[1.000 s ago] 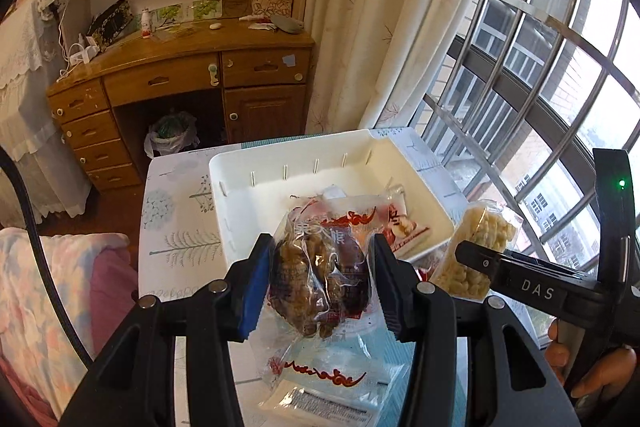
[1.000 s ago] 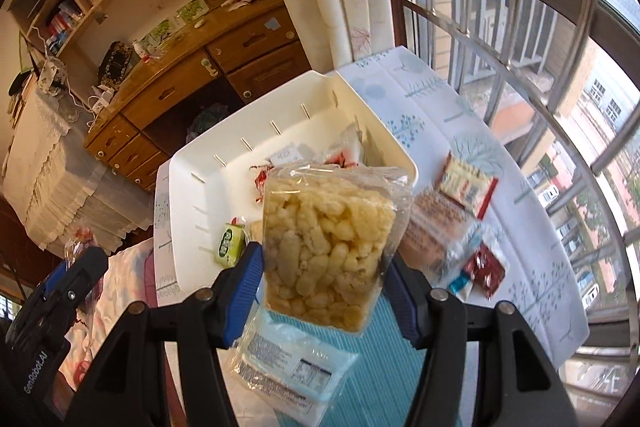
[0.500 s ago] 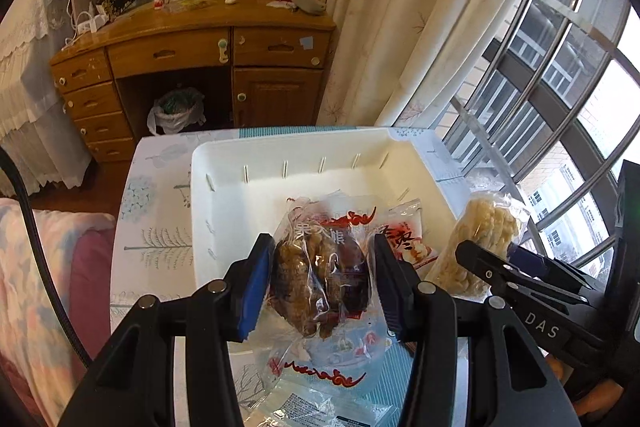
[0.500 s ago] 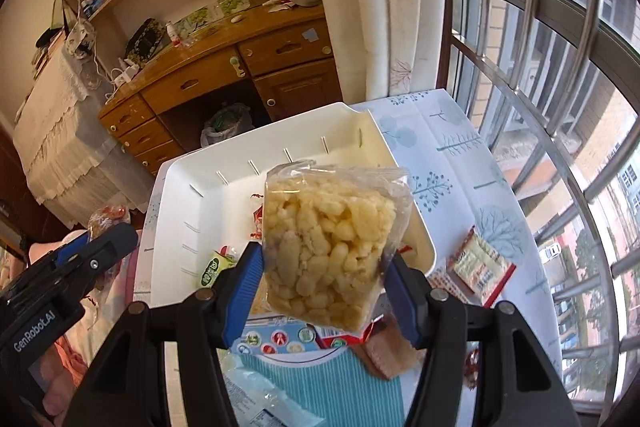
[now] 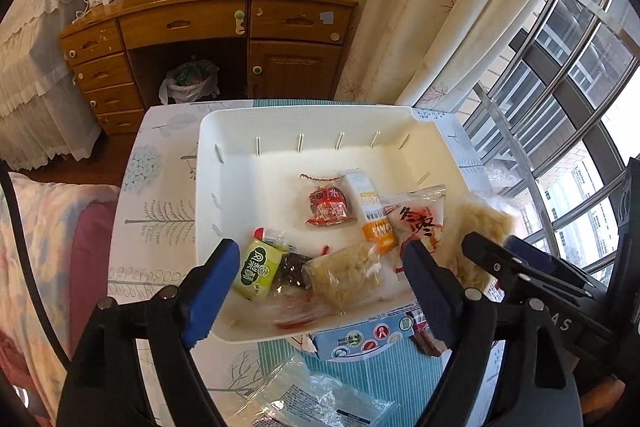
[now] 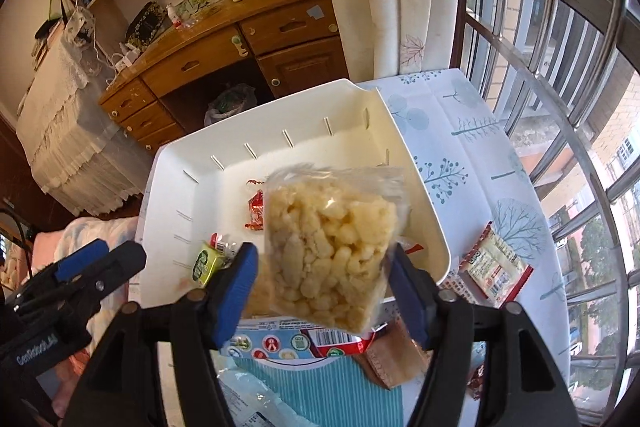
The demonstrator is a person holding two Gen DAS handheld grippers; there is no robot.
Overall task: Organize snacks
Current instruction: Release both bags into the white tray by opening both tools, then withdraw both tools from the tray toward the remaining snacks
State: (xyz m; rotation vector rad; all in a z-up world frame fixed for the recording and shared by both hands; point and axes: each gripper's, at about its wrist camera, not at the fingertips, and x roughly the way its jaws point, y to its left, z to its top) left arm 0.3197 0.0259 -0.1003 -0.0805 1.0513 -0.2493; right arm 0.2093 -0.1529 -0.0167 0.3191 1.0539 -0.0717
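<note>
My left gripper [image 5: 320, 287] hangs over the front of the white bin [image 5: 204, 187]. Its jaws are opening, with nothing between them. The dark brown snack bag [image 5: 294, 269] lies in the bin below, beside a green packet [image 5: 260, 267] and a pale puff bag [image 5: 348, 277]. My right gripper [image 6: 322, 287] is also opening. The clear bag of yellow puffs [image 6: 332, 243] sits tilted between its fingers, with a gap at the left pad. It hangs over the bin's near right corner [image 6: 424, 211].
A red packet [image 5: 330, 207], an orange stick pack [image 5: 372, 215] and a red-and-white packet [image 5: 416, 223] lie in the bin. A striped blue pack [image 5: 360, 347] and a clear packet [image 5: 320, 399] lie before it. More packets [image 6: 496, 267] lie on the right. Window bars stand close.
Both grippers came forward and down over the bin. The left jaws opened and the brown bag dropped into the bin. The right jaws widened and the puff bag tilted loose.
</note>
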